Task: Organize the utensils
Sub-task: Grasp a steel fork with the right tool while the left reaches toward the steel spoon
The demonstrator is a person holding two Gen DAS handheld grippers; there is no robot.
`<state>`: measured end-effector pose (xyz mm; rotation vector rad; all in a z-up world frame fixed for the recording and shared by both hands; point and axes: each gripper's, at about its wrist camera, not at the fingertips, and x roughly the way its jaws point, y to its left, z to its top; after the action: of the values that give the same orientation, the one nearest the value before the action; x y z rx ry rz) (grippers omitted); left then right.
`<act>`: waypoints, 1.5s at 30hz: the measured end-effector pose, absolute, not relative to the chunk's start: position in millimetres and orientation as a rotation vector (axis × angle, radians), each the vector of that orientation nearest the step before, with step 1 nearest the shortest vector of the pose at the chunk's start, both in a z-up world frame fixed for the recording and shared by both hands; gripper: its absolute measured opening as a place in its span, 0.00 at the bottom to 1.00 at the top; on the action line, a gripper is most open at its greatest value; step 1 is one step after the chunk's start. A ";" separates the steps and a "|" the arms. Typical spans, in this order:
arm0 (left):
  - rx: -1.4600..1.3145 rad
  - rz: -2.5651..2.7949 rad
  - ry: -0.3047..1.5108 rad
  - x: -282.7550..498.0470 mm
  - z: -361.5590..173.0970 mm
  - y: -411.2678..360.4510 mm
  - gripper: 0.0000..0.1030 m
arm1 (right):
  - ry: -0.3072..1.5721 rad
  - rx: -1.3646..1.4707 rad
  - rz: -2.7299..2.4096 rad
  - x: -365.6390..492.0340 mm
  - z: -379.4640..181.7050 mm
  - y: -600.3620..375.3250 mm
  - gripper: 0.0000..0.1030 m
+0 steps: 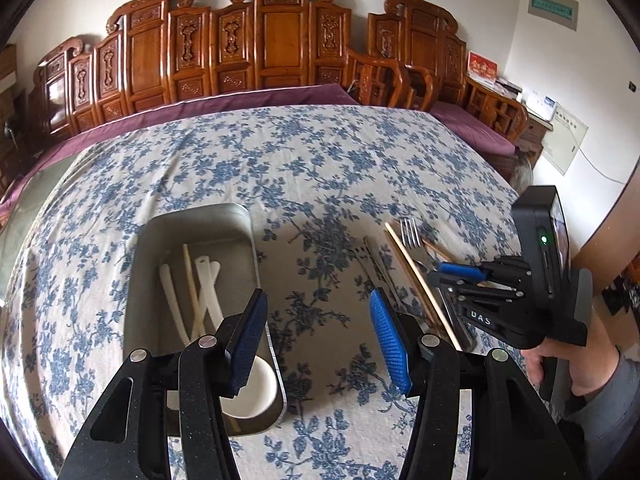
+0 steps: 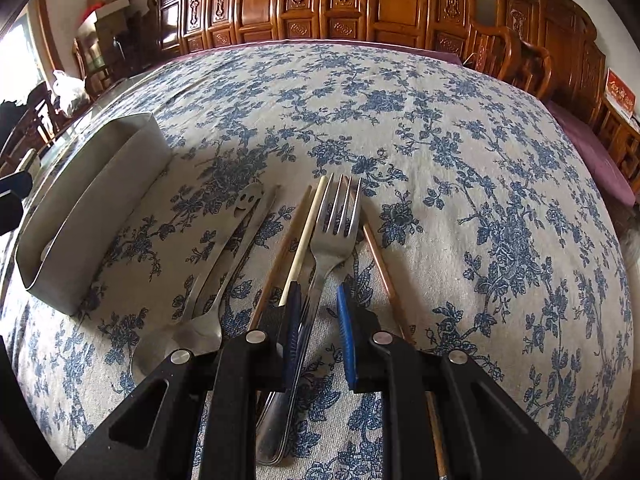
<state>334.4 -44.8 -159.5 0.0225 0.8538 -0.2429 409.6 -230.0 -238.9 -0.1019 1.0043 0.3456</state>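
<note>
Fork (image 2: 334,220): steel, stiff, light, slippery, lying on the tablecloth (image 2: 460,160) among chopsticks (image 2: 302,236), right of the metal tray (image 2: 92,184); best pinched mid-handle, which the right gripper (image 2: 318,336) straddles, jaws narrowly apart, not yet pressing; left gripper (image 1: 324,344) open, empty.

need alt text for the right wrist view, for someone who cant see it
The right tongs straddle the handle of a fork, with a gap showing on one side. The fork lies among chopsticks and a spoon on a blue floral tablecloth. A metal tray stands at left.
</note>
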 end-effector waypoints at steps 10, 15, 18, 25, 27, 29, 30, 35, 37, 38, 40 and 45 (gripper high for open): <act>0.080 -0.259 0.883 324.1 -165.5 -68.4 0.49 | 1.038 -0.131 0.365 421.1 -241.5 -228.3 0.12; 0.114 -0.252 0.917 323.1 -173.2 -82.5 0.49 | 1.034 -0.118 0.393 416.8 -234.8 -237.8 0.08; 0.122 -0.255 0.945 327.5 -183.9 -95.6 0.49 | 1.017 -0.085 0.408 413.1 -227.5 -246.7 0.08; 0.106 -0.258 1.012 346.4 -206.7 -120.0 0.43 | 0.976 -0.023 0.426 409.4 -211.4 -264.4 0.08; 0.113 -0.259 1.020 349.8 -210.0 -126.7 0.42 | 0.968 -0.015 0.424 409.9 -208.8 -268.4 0.08; 0.121 -0.264 1.031 353.6 -213.4 -133.6 0.40 | 0.965 -0.007 0.426 410.7 -207.6 -271.4 0.08; 0.123 -0.267 1.038 356.1 -215.3 -136.9 0.39 | 0.964 -0.005 0.426 411.2 -206.8 -272.3 0.08; 0.128 -0.274 1.071 367.7 -225.6 -150.8 0.25 | 0.957 0.010 0.430 411.2 -204.3 -276.4 0.08; 0.140 -0.265 1.085 374.3 -229.9 -154.7 0.21 | 0.953 0.014 0.430 410.4 -202.9 -277.1 0.08; 0.145 -0.258 1.091 377.5 -231.6 -155.9 0.20 | 0.952 0.015 0.431 410.4 -202.5 -277.3 0.08; 0.148 -0.248 1.105 382.6 -234.1 -157.3 0.17 | 0.949 0.018 0.434 409.9 -201.9 -278.1 0.08; 0.163 -0.226 1.163 395.4 -244.3 -162.5 0.14 | 0.946 0.021 0.437 409.3 -200.7 -278.2 0.08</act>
<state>395.4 -162.5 -244.3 0.1634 1.1635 -0.2259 409.3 -278.2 -200.7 0.0209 0.9458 0.4368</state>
